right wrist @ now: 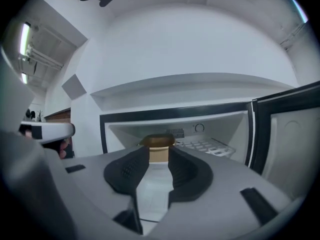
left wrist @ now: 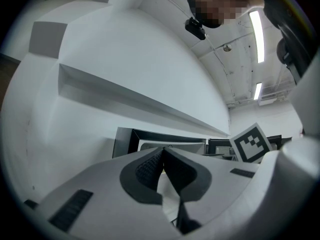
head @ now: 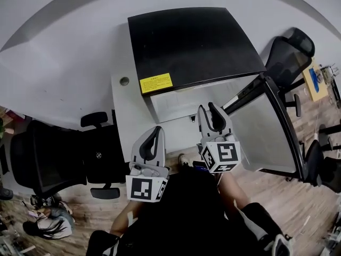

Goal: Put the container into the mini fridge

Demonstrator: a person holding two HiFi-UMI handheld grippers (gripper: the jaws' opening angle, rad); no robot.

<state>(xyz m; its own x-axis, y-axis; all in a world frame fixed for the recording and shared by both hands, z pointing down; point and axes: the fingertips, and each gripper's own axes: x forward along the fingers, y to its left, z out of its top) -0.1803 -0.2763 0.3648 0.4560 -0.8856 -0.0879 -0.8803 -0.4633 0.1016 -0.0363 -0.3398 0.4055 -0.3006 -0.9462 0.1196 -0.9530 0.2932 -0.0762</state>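
The mini fridge [head: 192,41] has a black top and stands with its door [head: 266,137] swung open to the right. In the right gripper view a brown container [right wrist: 157,141] with a dark lid stands inside the fridge [right wrist: 220,129], left of a white wire rack [right wrist: 207,145]. My right gripper [right wrist: 159,153] is in front of the opening, well short of the container, jaws a little apart with nothing between them. In the head view it [head: 208,110] points into the fridge. My left gripper [head: 155,131] hangs to the left, its jaws [left wrist: 162,152] closed together and empty.
The fridge sits beside a white desk [head: 123,111] against a white wall. A black office chair [head: 48,153] stands at the left, another [head: 287,52] at the far right behind the open door. The floor is wood. The person's legs are below the grippers.
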